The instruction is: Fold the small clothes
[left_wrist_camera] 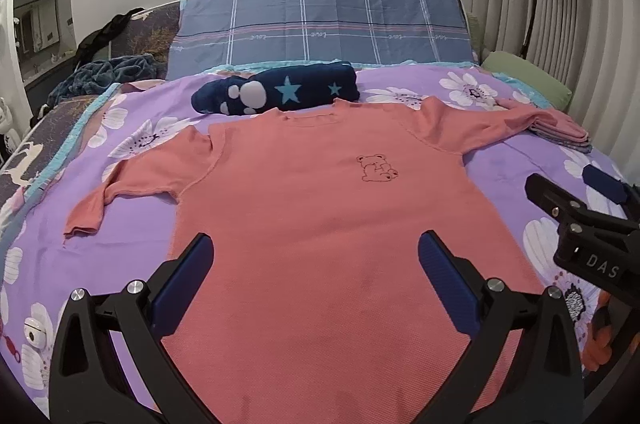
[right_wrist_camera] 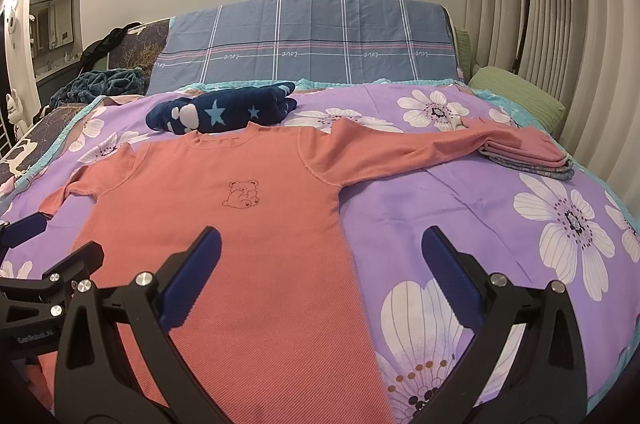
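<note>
Both grippers hang low over the near hem of the pink shirt (left_wrist_camera: 312, 207), each with its jaws spread wide and holding nothing. Left gripper (left_wrist_camera: 316, 276) sits over the middle of the body, while the right gripper (right_wrist_camera: 320, 264) straddles the shirt's right edge where it meets the purple floral bedspread (right_wrist_camera: 480, 183). Laid face up with its bear print (right_wrist_camera: 242, 193) showing and sleeves stretched outward, the shirt seems spread flat so a fold can start cleanly. Its right sleeve reaches onto a small stack of folded clothes (right_wrist_camera: 528, 153), probably the finished pile. A navy star-patterned bundle (left_wrist_camera: 280, 91) lies just past the collar.
</note>
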{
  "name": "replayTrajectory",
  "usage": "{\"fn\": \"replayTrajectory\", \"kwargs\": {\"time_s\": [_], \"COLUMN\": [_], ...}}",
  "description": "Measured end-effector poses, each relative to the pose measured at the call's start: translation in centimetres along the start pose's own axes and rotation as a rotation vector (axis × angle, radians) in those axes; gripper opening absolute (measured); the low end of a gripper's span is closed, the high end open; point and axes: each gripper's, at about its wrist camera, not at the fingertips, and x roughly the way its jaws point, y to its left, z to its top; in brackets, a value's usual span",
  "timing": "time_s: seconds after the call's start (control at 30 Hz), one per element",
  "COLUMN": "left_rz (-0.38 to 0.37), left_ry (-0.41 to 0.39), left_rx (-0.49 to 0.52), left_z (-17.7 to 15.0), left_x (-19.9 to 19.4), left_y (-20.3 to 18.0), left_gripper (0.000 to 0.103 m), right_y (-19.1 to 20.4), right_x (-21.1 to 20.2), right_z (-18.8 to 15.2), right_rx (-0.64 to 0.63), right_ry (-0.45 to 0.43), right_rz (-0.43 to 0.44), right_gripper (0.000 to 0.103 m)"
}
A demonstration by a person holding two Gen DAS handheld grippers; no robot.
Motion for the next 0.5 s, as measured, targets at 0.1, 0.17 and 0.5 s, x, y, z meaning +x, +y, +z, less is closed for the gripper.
{"fn": "replayTrajectory", "kwargs": {"time_s": [0.1,0.17,0.5], "left_rz": [-0.003,0.014,0.079], "left_ry": [-0.011,-0.021,-0.045], "left_rx": [-0.002,0.007,0.023], "left_z": [0.01,0.07,0.12], "left_x": [-0.16,-0.28,-0.62], "left_y": [-0.01,-0.22,-0.45], "left_gripper": [0.102,0.102,0.102], "right_y": [0.00,0.04,-0.08], "right_x": [0.00,-0.02,-0.30], "right_z": [0.02,0.02,0.15], "right_rx": [0.000,0.001,0.014], "right_ry": [-0.001,-0.003,-0.001], "right_rz": [0.000,0.001,0.000], "right_gripper": [0.101,0.101,0.101]}}
